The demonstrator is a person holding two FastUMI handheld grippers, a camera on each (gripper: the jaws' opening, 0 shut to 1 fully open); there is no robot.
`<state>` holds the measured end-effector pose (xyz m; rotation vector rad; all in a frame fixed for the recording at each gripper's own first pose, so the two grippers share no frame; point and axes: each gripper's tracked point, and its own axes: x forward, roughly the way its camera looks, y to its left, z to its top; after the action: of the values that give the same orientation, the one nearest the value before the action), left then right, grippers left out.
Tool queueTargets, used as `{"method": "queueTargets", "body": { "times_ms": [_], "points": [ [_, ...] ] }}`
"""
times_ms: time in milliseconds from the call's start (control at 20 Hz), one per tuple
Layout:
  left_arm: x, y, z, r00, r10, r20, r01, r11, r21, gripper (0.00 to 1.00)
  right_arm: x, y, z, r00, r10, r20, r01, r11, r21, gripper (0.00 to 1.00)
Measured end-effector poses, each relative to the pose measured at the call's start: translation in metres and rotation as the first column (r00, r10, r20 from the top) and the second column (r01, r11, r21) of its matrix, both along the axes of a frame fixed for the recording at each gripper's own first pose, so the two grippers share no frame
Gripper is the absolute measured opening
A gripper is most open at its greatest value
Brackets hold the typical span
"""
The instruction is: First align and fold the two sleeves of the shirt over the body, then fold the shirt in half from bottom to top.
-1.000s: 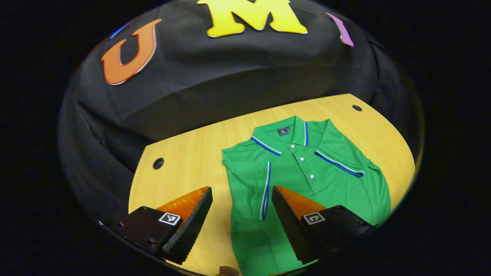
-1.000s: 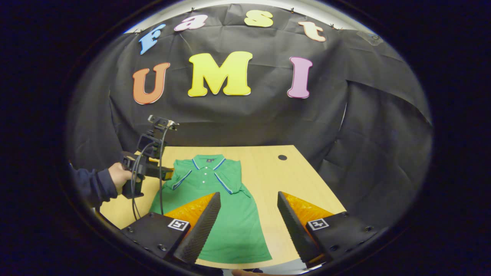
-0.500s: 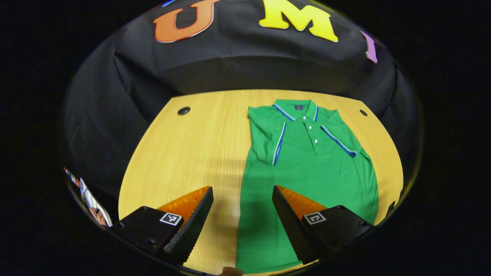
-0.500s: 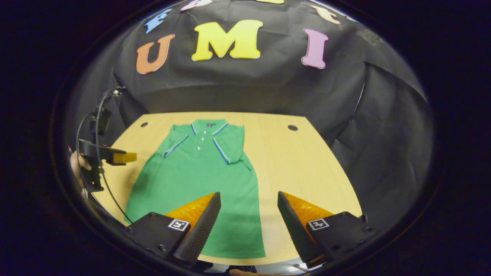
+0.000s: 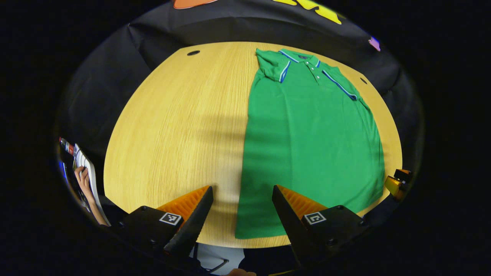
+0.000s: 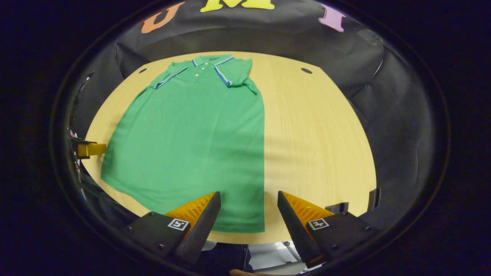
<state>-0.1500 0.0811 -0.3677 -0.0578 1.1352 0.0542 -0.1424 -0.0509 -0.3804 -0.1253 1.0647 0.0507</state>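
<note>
In the left gripper view the left claw (image 5: 242, 199) covers the shirt's (image 5: 310, 142) near hem corner, and the other claw (image 5: 397, 183) is cut off at the edge. The collar label is too small to read. A hand (image 5: 81, 177) shows partly at the rim.

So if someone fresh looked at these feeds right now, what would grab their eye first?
The bright green polo shirt lying flat on the pale wooden table, collar at the far end and both striped sleeves folded over the chest. Next, each gripper's open fingers in the foreground: the right gripper over the hem's right corner, the left gripper over its left corner, neither gripping the cloth.
</note>
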Motion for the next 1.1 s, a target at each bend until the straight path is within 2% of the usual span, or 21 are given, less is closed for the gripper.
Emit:
{"method": "queueTargets", "body": {
  "times_ms": [250,500,550,600,650,750,850,950,1100],
  "points": [
    [-0.034,-0.015,-0.018,0.995,-0.003,-0.105,0.000,1.000,-0.029,1.00,-0.013,-0.002,-0.013,0.996,-0.049,-0.081,0.051,0.998,0.024,0.96],
    [-0.034,-0.016,-0.020,0.988,-0.040,-0.149,0.038,0.999,-0.014,0.99,-0.024,-0.001,-0.029,0.988,-0.051,-0.148,0.054,0.998,0.014,0.96],
    [-0.034,-0.016,-0.022,0.986,-0.041,-0.163,0.039,0.999,-0.016,0.99,-0.026,0.000,-0.030,0.985,-0.055,-0.163,0.059,0.998,0.024,0.91],
    [-0.032,-0.017,-0.021,0.984,-0.040,-0.175,0.037,0.999,-0.019,0.99,-0.023,0.001,-0.031,0.983,-0.066,-0.170,0.072,0.997,0.033,0.91],
    [-0.035,-0.016,-0.021,0.982,-0.038,-0.185,0.035,0.999,-0.020,0.99,-0.024,0.002,-0.031,0.978,-0.070,-0.195,0.080,0.996,0.042,0.94],
    [-0.039,-0.014,-0.020,0.979,-0.045,-0.199,0.041,0.999,-0.021,0.99,-0.024,0.001,-0.033,0.960,-0.098,-0.262,0.116,0.992,0.055,0.94],
    [-0.035,-0.015,-0.020,0.982,-0.024,-0.188,0.020,1.000,-0.022,0.99,-0.022,0.001,-0.033,0.940,-0.091,-0.327,0.110,0.993,0.038,0.94],
    [-0.037,-0.015,-0.020,0.980,-0.035,-0.197,0.032,0.999,-0.019,0.99,-0.021,0.001,-0.034,0.920,-0.094,-0.381,0.113,0.993,0.028,0.95],
    [-0.036,-0.015,-0.021,0.976,-0.027,-0.215,0.023,0.999,-0.021,1.00,-0.021,0.002,-0.032,0.911,-0.093,-0.403,0.111,0.993,0.024,0.95]
  ]
}}
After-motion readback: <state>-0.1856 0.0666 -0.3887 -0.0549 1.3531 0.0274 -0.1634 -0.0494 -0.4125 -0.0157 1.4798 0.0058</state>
